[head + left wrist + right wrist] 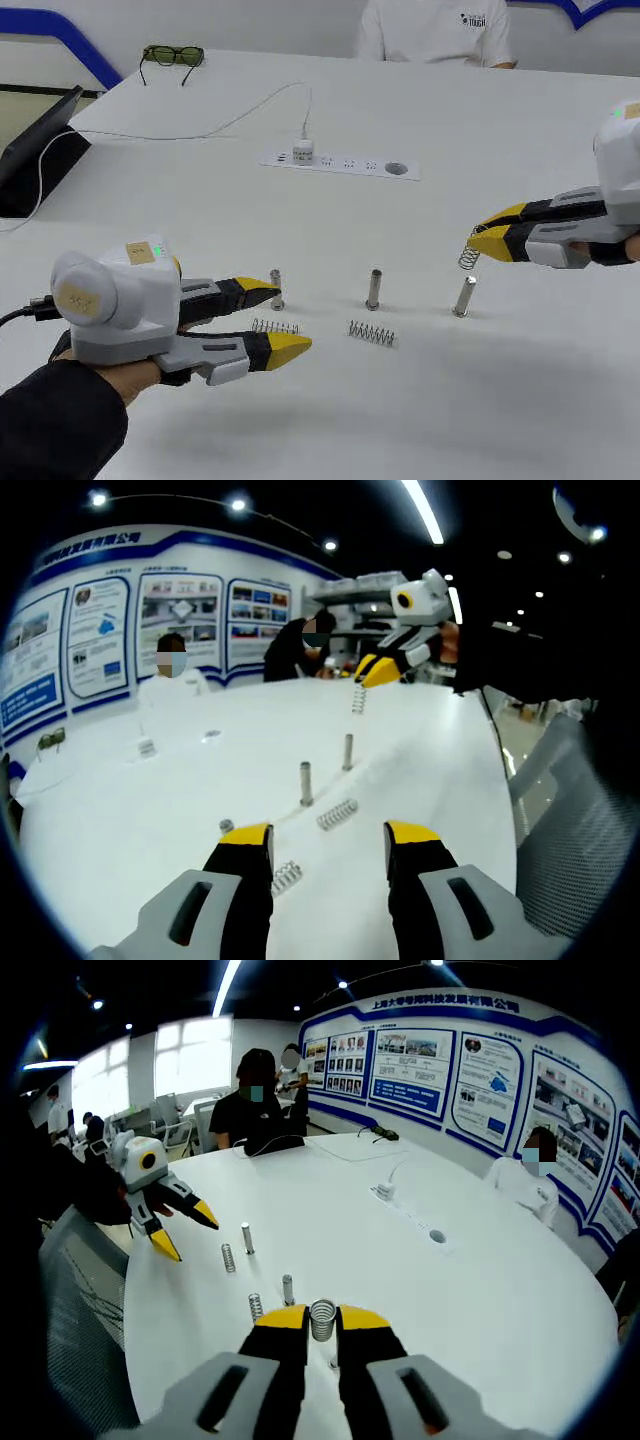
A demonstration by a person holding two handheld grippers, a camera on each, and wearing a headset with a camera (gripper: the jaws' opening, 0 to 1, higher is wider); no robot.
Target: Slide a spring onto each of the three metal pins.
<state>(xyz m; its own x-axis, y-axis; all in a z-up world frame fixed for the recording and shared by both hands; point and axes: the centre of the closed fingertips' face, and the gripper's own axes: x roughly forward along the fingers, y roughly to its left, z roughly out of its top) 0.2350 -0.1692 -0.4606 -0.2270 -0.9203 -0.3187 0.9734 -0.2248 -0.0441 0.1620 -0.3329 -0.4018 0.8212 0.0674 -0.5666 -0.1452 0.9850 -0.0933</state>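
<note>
White tabletop (520, 400) carrying 3 upright pins: left pin (276, 288), middle pin (374, 288), right pin (464, 296). 2 loose springs (275, 326) lying in front of them. I'm pinching 3rd spring (468, 256) in right tool (478, 232), jaws nearly closed on it, just above right pin. Left tool (294, 318) gaping wide, gripping nothing. My judgement: keeping coil vertical, centring over pin tip, lowering before releasing. Wall poster (420, 1055) writing too small for reading.

White Chinese characters are carried on the blue wall banner (440, 1004) and small dark print on a white shirt (436, 32), but none can be read.
</note>
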